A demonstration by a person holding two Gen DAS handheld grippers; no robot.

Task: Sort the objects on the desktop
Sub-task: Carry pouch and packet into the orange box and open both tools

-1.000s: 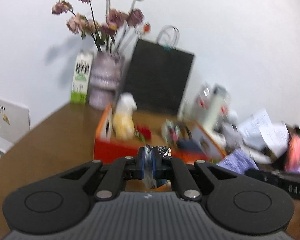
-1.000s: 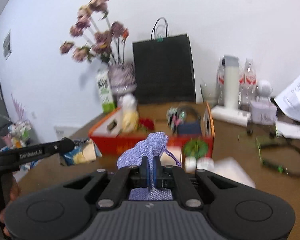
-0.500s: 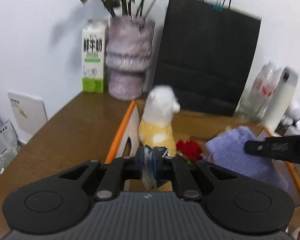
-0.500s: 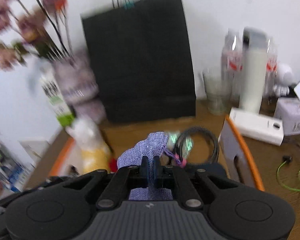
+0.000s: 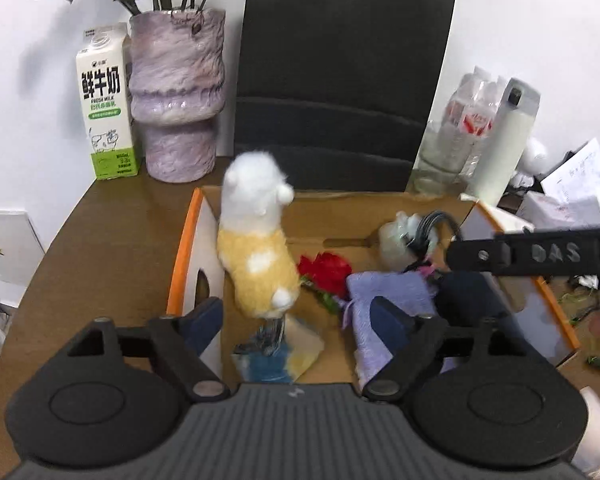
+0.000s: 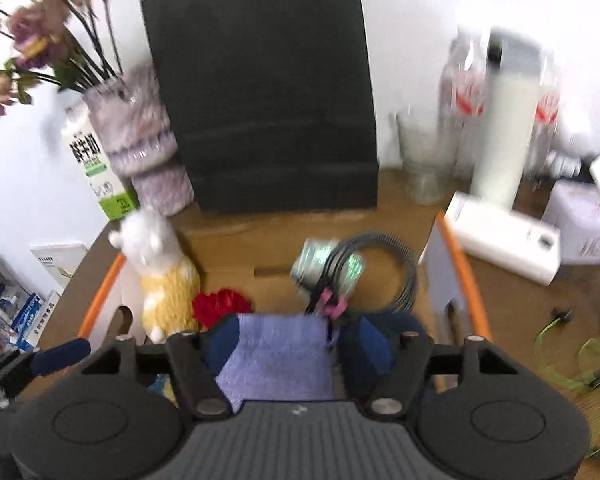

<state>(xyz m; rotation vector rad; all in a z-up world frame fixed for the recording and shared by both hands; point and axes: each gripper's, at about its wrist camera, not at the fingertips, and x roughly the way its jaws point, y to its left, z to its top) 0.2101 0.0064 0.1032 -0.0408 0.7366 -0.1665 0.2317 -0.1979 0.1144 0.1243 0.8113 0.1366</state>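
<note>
An orange-rimmed cardboard box lies open on the brown desk. My left gripper is open above its near left part; a blue and yellow snack packet lies in the box below it. My right gripper is open over a purple drawstring pouch lying in the box; the pouch also shows in the left wrist view. The box also holds a white and yellow plush toy, a red flower, a coiled black cable and a wrapped bundle.
Behind the box stand a black paper bag, a purple vase with flowers and a milk carton. Bottles and a white flask stand at back right, with papers and white boxes beside them.
Both grippers moved forward over the box and opened. The snack packet left the left gripper and the purple pouch left the right gripper; both now lie in the box.
</note>
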